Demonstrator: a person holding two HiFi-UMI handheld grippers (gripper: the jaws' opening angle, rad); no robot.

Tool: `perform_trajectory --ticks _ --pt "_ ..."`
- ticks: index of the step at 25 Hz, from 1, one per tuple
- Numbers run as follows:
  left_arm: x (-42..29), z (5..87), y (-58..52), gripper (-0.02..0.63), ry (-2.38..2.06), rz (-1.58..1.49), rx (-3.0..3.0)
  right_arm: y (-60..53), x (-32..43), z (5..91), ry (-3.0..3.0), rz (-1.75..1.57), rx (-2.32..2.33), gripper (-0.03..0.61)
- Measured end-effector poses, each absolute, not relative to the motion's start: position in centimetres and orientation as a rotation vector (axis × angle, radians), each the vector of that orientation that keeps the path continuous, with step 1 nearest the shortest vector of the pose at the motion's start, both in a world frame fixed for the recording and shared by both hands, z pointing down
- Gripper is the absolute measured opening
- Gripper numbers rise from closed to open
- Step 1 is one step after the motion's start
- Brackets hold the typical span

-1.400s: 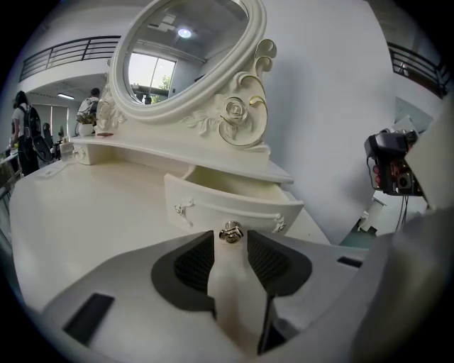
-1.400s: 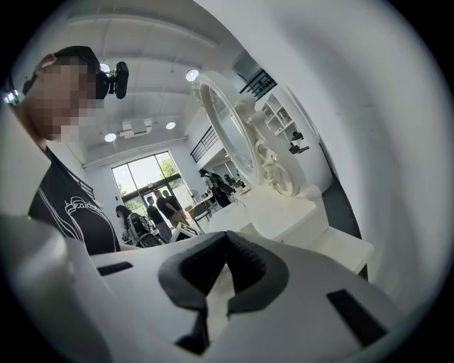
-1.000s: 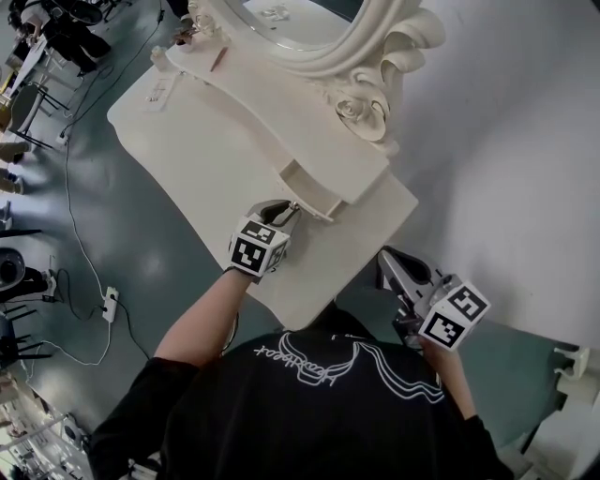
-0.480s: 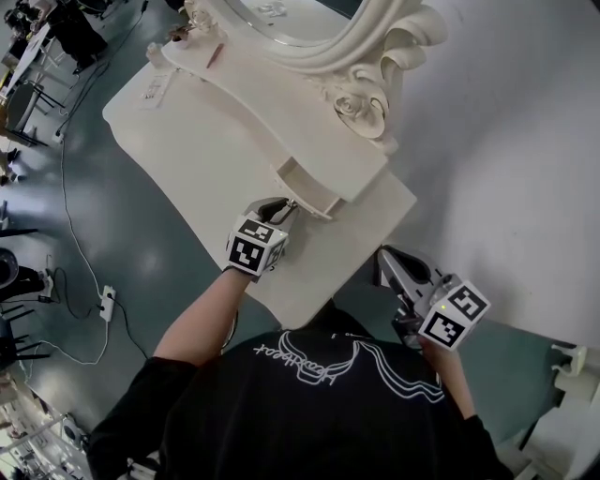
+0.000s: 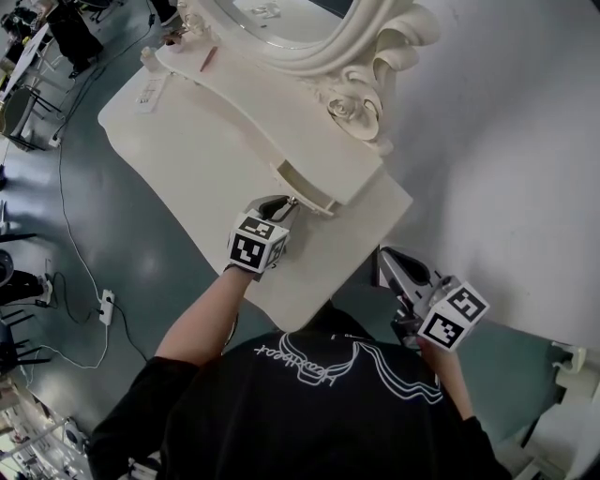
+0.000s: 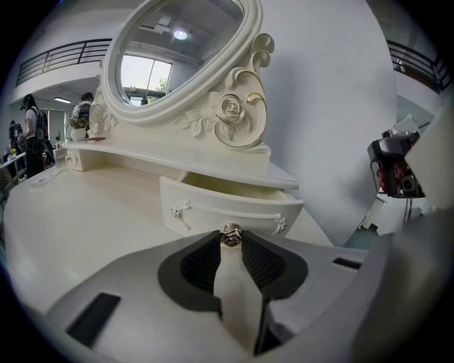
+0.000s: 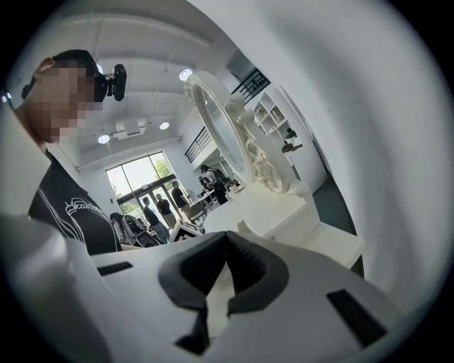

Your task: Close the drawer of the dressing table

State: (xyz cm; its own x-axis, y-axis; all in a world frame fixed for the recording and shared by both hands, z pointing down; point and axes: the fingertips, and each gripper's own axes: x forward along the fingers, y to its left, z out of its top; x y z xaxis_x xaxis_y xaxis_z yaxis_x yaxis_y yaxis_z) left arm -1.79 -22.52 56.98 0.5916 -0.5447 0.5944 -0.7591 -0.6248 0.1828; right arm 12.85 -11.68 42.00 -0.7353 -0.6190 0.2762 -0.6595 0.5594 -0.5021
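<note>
A teal floor (image 5: 131, 244) and a plain white wall (image 5: 506, 141) frame the cream dressing table (image 5: 202, 131), whose carved oval mirror (image 5: 281, 14) stands at the back of the counter (image 5: 169, 122).

The left gripper (image 5: 284, 206) reaches over the counter's near part toward the drawer (image 5: 305, 186), which sticks out partly from under the raised shelf below the mirror. In the left gripper view its dark ribbed fingers (image 6: 202, 266) stand a little apart and pinch the small metal knob (image 6: 230, 236) right at their tips. The drawer front (image 6: 227, 205) lies just beyond the knob, facing the gripper squarely. That grip probably serves to steer the drawer: a push along the gripper's own line should slide it home without skewing.

To the right, past the counter's edge and well apart from the drawer, the right gripper (image 5: 389, 265) hangs over the floor. Its fingers (image 7: 198, 273) meet at the tips with nothing between them, seemingly parked out of the way.
</note>
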Motion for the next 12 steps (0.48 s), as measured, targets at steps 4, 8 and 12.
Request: perform_trajectory --ticks 4,8,12 --pt "-1.3 57.0 -23.2 0.097 -1.045 0.696 2.399 -11.9 13.3 42.1 -2.709 0.922 1.128 0.005" --pt "-0.8 56.9 -23.5 0.097 -1.041 0.697 2.403 -11.9 13.7 42.2 -2.704 0.927 1.135 0.005" --pt "-0.5 57.0 -24.1 0.097 -1.051 0.697 2.4 -12.2 14.2 42.2 -2.707 0.927 1.144 0.005"
